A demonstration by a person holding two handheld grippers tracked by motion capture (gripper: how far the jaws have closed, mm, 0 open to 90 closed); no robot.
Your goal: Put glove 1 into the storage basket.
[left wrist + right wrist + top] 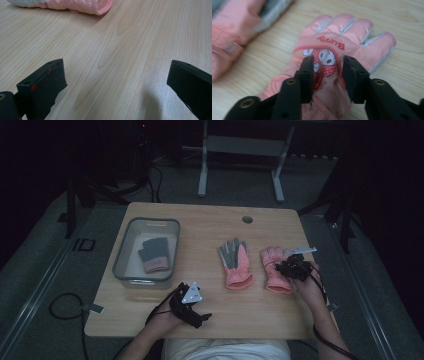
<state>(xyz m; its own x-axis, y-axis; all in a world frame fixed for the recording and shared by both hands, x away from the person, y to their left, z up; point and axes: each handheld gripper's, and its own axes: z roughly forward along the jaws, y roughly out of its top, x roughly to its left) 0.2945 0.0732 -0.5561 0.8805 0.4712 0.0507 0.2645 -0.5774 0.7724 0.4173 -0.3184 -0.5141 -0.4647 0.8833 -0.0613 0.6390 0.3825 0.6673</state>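
Observation:
Two pink gloves lie on the wooden table (200,225). The right pink glove (279,284) lies back up, with a cartoon print and red lettering (352,37). My right gripper (290,266) (328,60) stands over its back, and the padded fabric fills the gap between both pads. The middle glove (235,262) (234,27) lies grey palm up, just left of it. My left gripper (202,316) (116,66) rests open near the front edge, with bare wood between its jaws. That glove's pink cuff (82,5) lies well beyond it.
A clear plastic bin (122,255) at the left holds a dark grey glove with a pink cuff (155,254). A round hole (247,219) sits near the table's far edge. Cables trail off the front left corner (65,305).

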